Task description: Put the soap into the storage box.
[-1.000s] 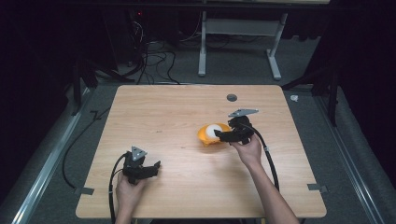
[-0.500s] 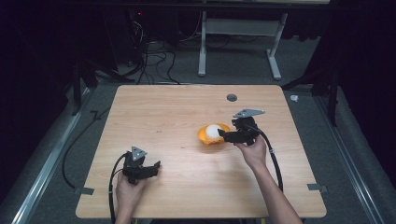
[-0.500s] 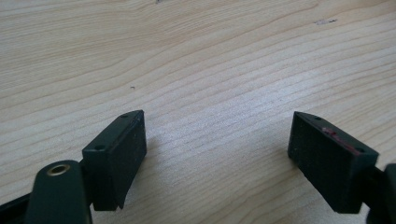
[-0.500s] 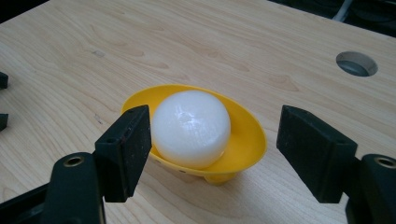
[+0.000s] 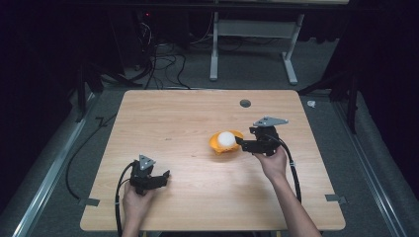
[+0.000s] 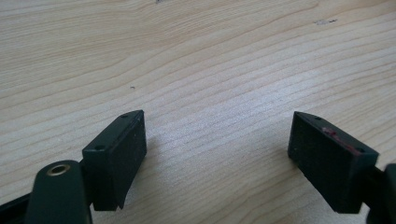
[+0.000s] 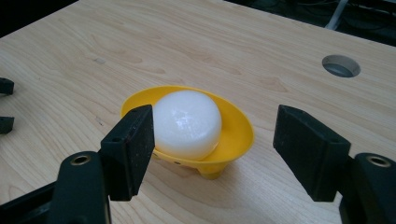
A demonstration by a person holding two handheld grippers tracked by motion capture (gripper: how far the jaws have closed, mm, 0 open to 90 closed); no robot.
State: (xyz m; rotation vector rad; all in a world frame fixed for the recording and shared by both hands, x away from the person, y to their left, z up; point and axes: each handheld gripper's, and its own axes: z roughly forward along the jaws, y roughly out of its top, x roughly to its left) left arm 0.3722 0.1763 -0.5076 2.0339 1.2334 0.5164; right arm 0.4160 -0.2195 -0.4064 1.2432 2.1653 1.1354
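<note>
Black left gripper (image 5: pixel 165 174), black right gripper (image 5: pixel 238 141), grey triangular plates, trailing black cables

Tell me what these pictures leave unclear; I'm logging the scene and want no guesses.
- Bowl interior under the white ball: the ball hides it in the right gripper view.
- Bowl's far side base: its rim hides it there.
- Left gripper jaw gap: too small in the high view.
- Table hole depth: too small to tell.

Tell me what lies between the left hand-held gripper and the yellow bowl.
Bare wood, in the high view, from left hand-held gripper to bowl.
</note>
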